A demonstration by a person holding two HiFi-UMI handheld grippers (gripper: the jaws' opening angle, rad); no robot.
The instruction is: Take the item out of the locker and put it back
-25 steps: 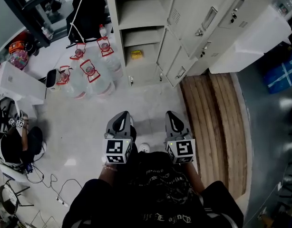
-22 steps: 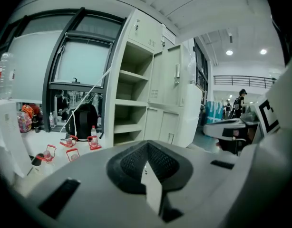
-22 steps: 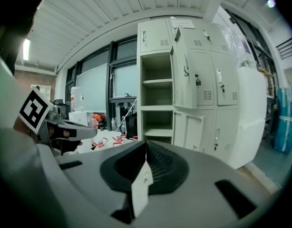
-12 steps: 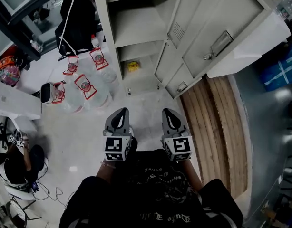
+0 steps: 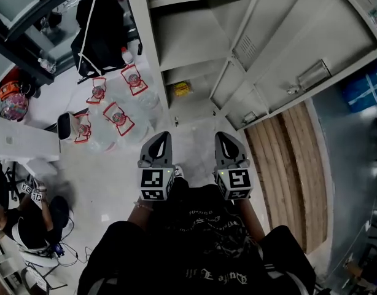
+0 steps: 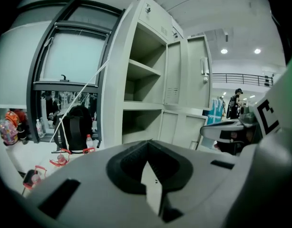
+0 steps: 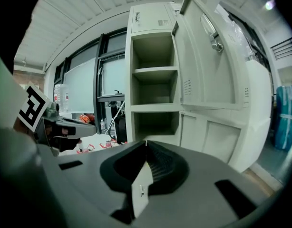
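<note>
Tall grey locker (image 5: 188,39) straight ahead, its door (image 5: 311,35) swung out to the right, shelves bare apart from the lowest compartment. Water jugs (image 5: 118,112) stand on the floor left of it.

Left claw (image 5: 162,137) and right claw (image 5: 221,137) are held side by side at waist level. Both are pinched closed with nothing in them.

Small yellow item (image 5: 181,89) sits in the bottom compartment, ahead of and below both claws and well apart from them. It looks a bit nearer the left one; too small to tell its long axis.

Only the head view shows the item. In both gripper views the claw body hides the locker's bottom, though they show the upper shelves.
</note>
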